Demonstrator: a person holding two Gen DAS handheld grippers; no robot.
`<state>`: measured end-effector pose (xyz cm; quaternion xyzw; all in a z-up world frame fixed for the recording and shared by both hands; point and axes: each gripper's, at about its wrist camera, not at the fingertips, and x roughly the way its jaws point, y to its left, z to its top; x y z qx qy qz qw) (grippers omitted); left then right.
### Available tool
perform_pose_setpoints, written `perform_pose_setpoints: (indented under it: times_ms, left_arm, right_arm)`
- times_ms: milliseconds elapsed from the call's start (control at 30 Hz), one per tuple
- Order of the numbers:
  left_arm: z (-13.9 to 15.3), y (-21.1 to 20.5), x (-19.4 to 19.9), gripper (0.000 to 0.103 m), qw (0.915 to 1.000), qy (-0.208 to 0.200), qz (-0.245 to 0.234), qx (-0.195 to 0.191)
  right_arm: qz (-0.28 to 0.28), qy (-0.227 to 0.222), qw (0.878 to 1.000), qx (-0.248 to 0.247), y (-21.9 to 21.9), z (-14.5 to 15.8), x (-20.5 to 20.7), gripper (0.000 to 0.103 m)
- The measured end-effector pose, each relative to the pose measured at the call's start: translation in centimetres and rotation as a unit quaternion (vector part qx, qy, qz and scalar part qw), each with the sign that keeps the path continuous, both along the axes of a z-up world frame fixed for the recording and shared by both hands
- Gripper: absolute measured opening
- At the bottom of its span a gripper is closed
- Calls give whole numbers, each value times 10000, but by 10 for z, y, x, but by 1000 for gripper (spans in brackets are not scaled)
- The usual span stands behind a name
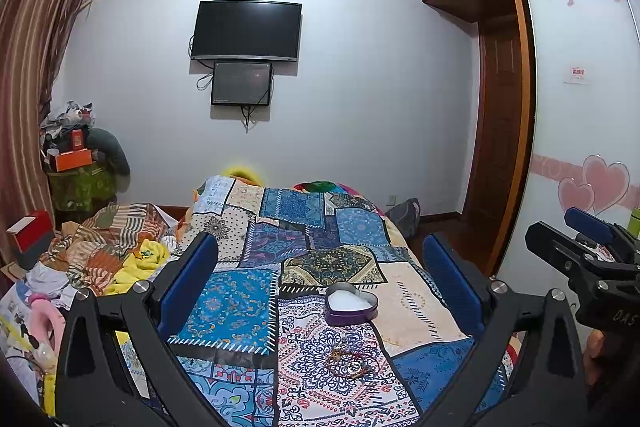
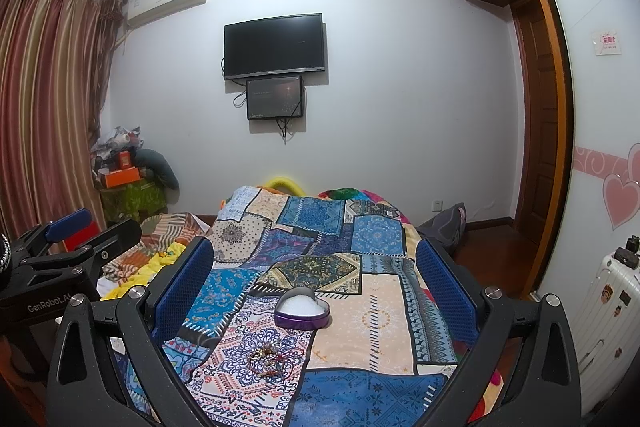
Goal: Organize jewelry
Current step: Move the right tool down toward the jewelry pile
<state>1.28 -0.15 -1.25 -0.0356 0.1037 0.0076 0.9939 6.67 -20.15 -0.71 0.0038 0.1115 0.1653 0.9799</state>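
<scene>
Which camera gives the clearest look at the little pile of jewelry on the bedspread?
The right wrist view: the jewelry lies unobstructed, with separate loops visible, just before the heart-shaped tin. The left wrist view shows the same pile, but darker and more tangled against the busy pattern.

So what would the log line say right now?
grippers: left, right open, empty | jewelry pile on bedspread | heart box open
</scene>
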Motion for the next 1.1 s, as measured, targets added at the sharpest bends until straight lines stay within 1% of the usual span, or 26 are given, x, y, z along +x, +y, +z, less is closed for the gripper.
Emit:
perform_pose_setpoints:
  times_ms: [233, 433, 600, 700, 800, 833, 933, 1033, 1067, 1100]
  left_arm:
    - [-3, 2, 7, 103, 10000, 58, -19, -9]
    - [-13, 8, 23, 103, 9997, 232, -30, -30]
    - [-31, 18, 45, 103, 9986, 519, 16, -73]
    - [-45, 26, 61, 103, 9969, 768, 14, -162]
    - [-61, 32, 77, 102, 9947, 1004, 112, -195]
    - [-66, 34, 82, 100, 9938, 1080, 144, -213]
    - [-83, 38, 98, 87, 9905, 1347, 186, -210]
    - [-103, 44, 114, 80, 9854, 1681, 236, -163]
    - [-109, 43, 118, 75, 9837, 1773, 240, -160]
    - [-116, 44, 123, 74, 9815, 1895, 215, -169]
  right_arm:
    - [12, 68, 10000, -32, 1, -3, 5, 101]
    - [24, 224, 9997, -106, 7, -10, 16, 101]
    - [57, 413, 9989, -193, 13, -20, 28, 101]
    - [60, 572, 9979, -300, 17, -32, 39, 101]
    - [68, 802, 9959, -412, 23, -47, 52, 101]
    - [79, 878, 9952, -436, 23, -51, 56, 101]
    - [116, 1059, 9931, -486, 24, -61, 66, 101]
    - [176, 1304, 9900, -512, 25, -71, 77, 100]
    - [190, 1397, 9886, -524, 25, -76, 81, 100]
    - [198, 1482, 9873, -547, 26, -81, 84, 97]
